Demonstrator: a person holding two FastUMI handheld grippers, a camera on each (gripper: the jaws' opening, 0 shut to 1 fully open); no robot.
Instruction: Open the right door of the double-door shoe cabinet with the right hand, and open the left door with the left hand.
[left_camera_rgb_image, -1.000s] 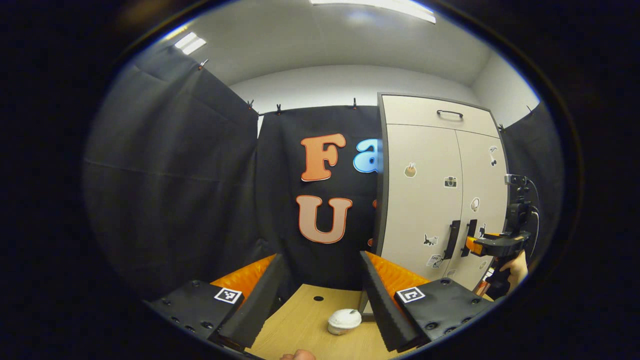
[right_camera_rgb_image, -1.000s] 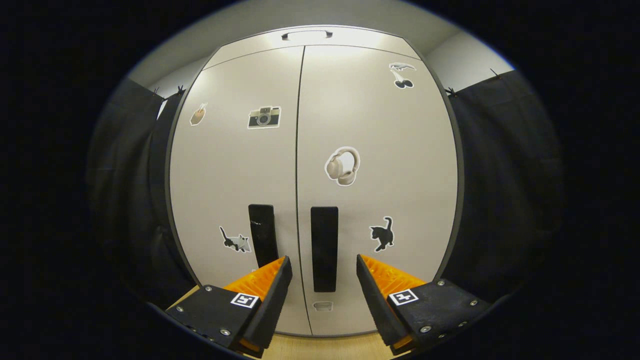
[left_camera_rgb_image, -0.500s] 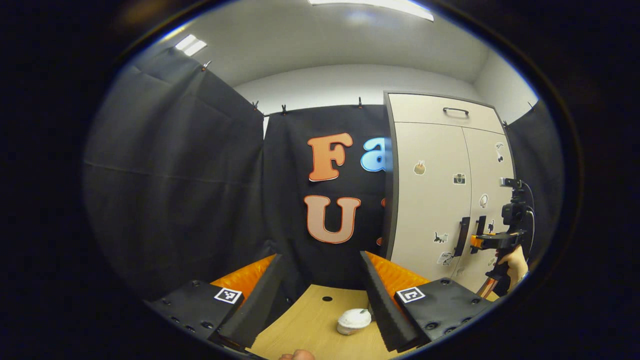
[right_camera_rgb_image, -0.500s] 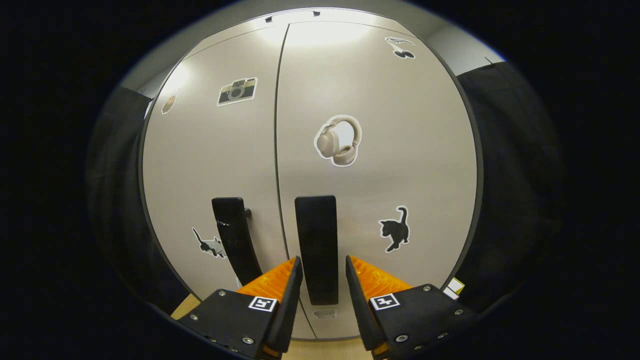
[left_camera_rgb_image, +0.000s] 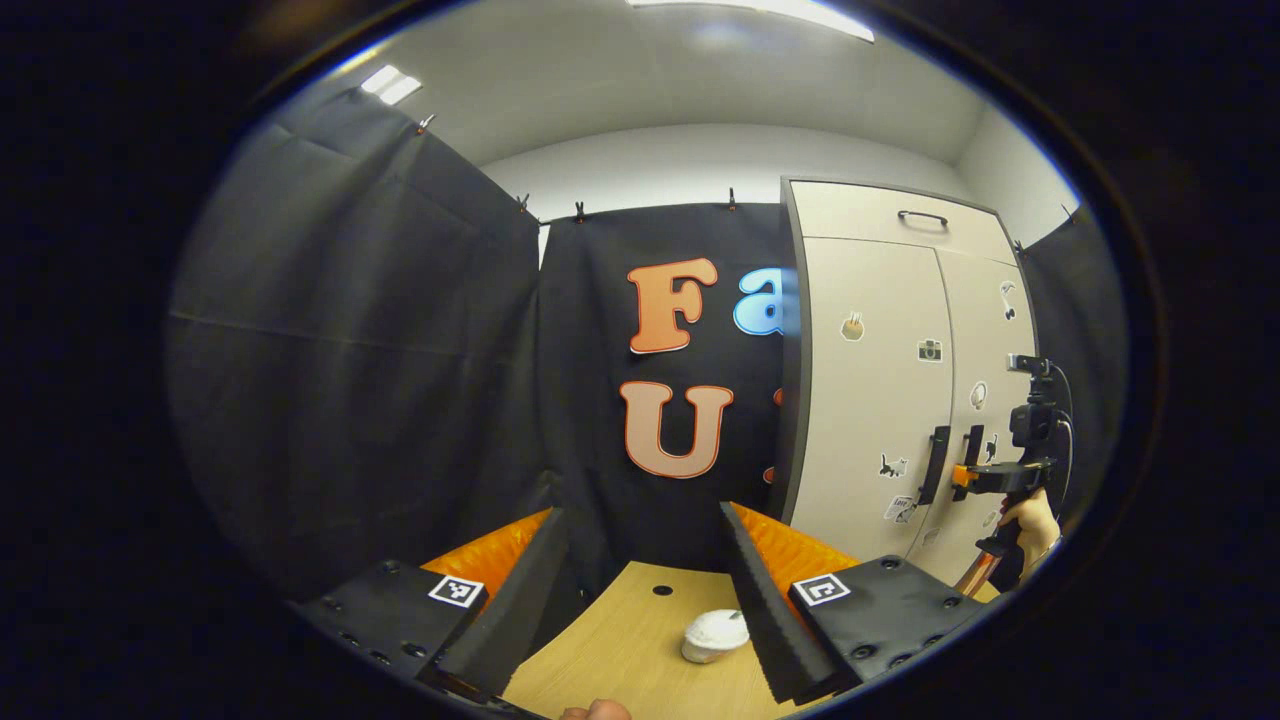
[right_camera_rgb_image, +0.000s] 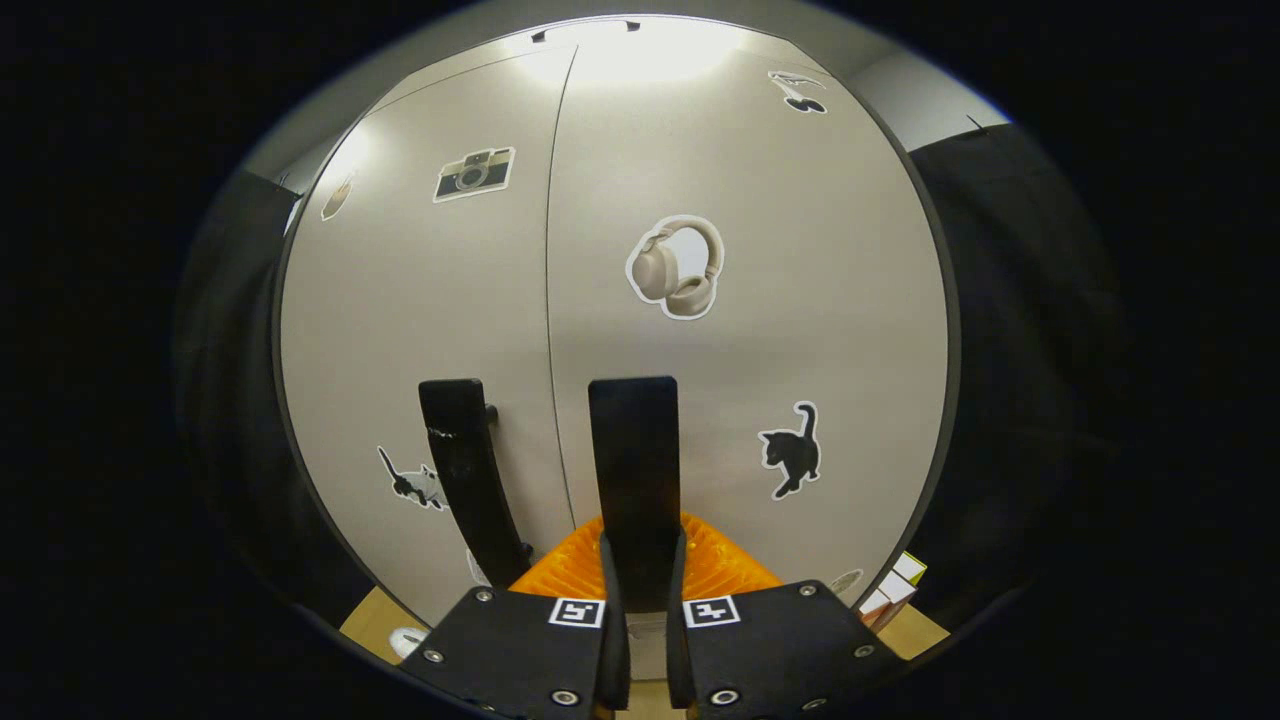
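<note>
Black right door handle (right_camera_rgb_image: 633, 470) pinched by right gripper (right_camera_rgb_image: 640, 600) fingers; left gripper (left_camera_rgb_image: 640, 590) fingers spread, empty

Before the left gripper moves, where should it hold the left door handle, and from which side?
Probably grip the left handle near its middle, coming straight at the door front with the fingers on either side of the bar. It is a tall upright bar standing off the left door, as the right gripper already clamps the right handle.

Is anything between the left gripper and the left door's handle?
Nothing visible stands in the way. The left gripper hangs open over the wooden table, well away from the black left door handle.
</note>
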